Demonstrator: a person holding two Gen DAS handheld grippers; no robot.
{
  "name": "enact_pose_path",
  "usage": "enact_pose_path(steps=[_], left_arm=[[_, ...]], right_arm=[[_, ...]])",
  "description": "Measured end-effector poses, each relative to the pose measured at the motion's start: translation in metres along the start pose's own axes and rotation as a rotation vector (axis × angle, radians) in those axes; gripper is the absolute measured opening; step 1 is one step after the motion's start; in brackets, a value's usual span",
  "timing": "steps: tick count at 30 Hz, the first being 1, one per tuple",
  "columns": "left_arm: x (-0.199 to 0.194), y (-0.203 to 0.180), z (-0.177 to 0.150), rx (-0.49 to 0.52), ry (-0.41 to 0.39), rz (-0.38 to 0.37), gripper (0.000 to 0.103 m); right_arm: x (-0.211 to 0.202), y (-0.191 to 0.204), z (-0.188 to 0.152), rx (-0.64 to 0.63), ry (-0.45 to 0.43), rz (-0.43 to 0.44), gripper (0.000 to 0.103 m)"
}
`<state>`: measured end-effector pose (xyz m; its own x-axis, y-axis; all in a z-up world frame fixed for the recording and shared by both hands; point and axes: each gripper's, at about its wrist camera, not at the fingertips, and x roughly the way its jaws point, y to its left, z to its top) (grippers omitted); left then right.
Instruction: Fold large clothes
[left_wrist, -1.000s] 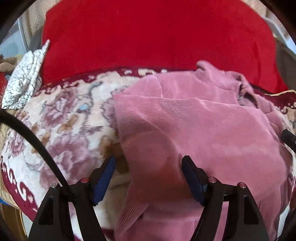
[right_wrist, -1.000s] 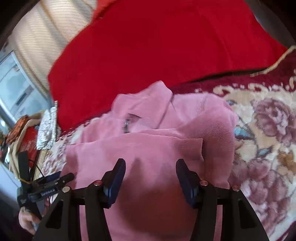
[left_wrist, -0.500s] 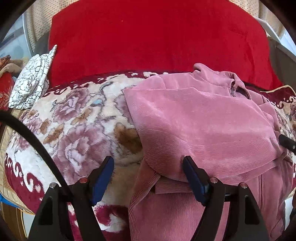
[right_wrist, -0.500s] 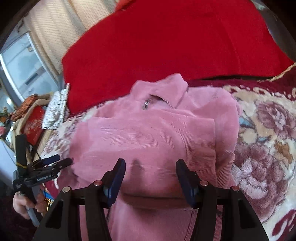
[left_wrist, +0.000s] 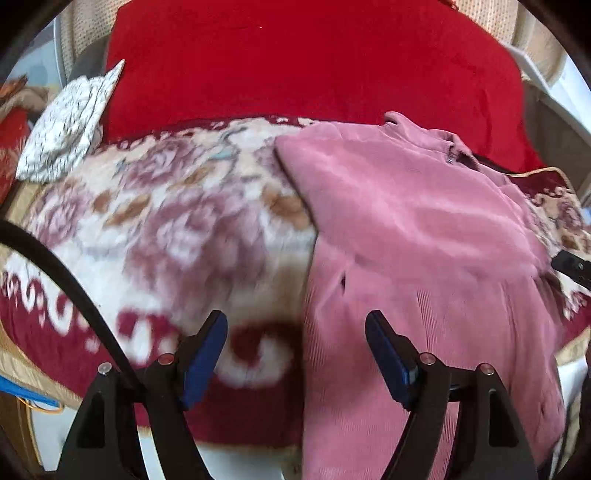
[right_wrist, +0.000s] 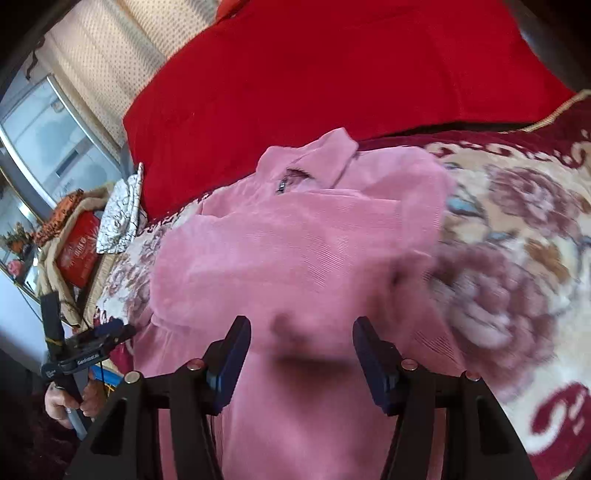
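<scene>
Left claw (left_wrist: 295, 334): jaws apart, nothing between them, over the garment's left edge.
Right claw (right_wrist: 301, 341): jaws apart, just opened a little, empty, above the garment.
Red cushion (left_wrist: 314, 62): far side of bed.
Floral blanket (left_wrist: 155, 221): covers bed.
Pink garment (left_wrist: 413, 229): on blanket, sleeves folded in, collar far.
White patterned cloth (left_wrist: 66, 129): far left.

Floral blanket (left_wrist: 177, 221), red cushion (left_wrist: 295, 62), patterned white cloth (left_wrist: 70, 129)
</scene>
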<state>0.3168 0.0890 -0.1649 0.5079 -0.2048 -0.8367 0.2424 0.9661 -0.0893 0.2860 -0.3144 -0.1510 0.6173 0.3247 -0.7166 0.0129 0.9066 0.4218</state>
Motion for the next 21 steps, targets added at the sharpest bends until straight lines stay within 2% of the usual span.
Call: enact_pose_path(steps=[3,7,11,13,17,21], left_arm=[[-0.019,0.014,-0.036,-0.006,0.016,-0.048,0.078],[-0.024,0.030,-0.078,-0.018,0.054,-0.132,0.078],[-0.016,0.048,-0.112,-0.118,0.092,-0.258,0.078],[-0.013,0.053,-0.119,-0.149,0.078,-0.301,0.078],[-0.002,0.061,-0.121,-0.226,0.057,-0.442,0.078],[0.018,0.058,-0.123,-0.251,0.090,-0.506,0.077]], right_arm=[[-0.026,-0.018,-0.018,0.023,0.004,0.006,0.065],[-0.053,-0.040,-0.047,0.051,0.015,0.026,0.065],[-0.068,-0.067,-0.082,0.111,0.035,0.061,0.066],[-0.069,-0.081,-0.098,0.162,0.049,0.075,0.066],[-0.058,-0.111,-0.122,0.282,0.088,0.147,0.066],[-0.038,-0.127,-0.132,0.385,0.112,0.255,0.070]])
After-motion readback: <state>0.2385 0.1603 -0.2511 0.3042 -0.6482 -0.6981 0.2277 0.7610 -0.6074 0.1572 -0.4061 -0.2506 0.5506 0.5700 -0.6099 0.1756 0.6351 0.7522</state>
